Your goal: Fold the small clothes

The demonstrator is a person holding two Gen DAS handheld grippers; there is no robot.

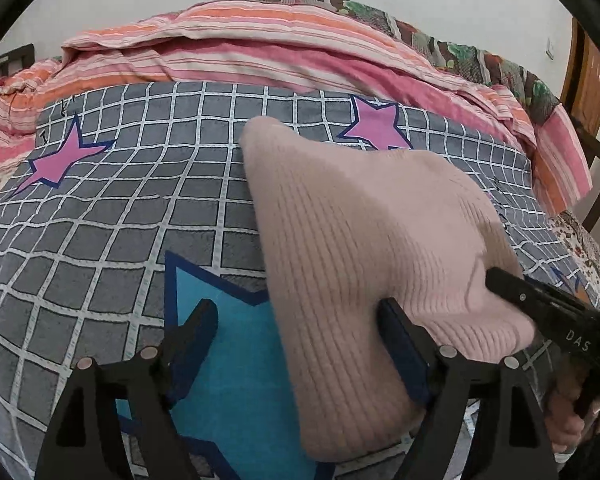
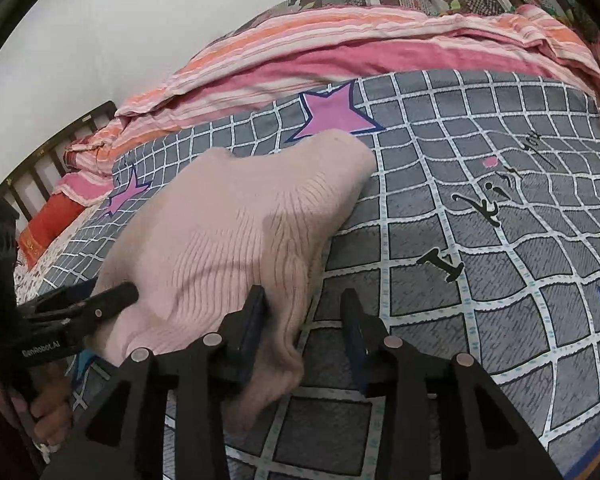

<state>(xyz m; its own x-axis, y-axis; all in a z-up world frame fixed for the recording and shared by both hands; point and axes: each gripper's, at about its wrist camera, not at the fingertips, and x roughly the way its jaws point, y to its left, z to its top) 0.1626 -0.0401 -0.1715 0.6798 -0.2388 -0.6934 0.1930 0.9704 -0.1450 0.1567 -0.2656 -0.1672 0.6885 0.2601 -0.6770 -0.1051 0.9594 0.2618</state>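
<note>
I see the pink knit garment [image 1: 360,240] lying on the checked bedcover [image 1: 100,220]. My left tool [image 1: 300,332] is spread wide, garment edge between its fingers unpinched; my right tool [image 2: 304,320] gapes partly, gripping nothing.

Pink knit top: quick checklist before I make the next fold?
1. Left gripper open: ok, jaws wide apart.
2. Right gripper pinching the pink knit top: not ok, its edge lies between open jaws.
3. Top lying flat: not ok, humped and creased.
4. Checked bedspread smooth underneath: ok.
5. Sleeves tucked in: cannot tell.
</note>
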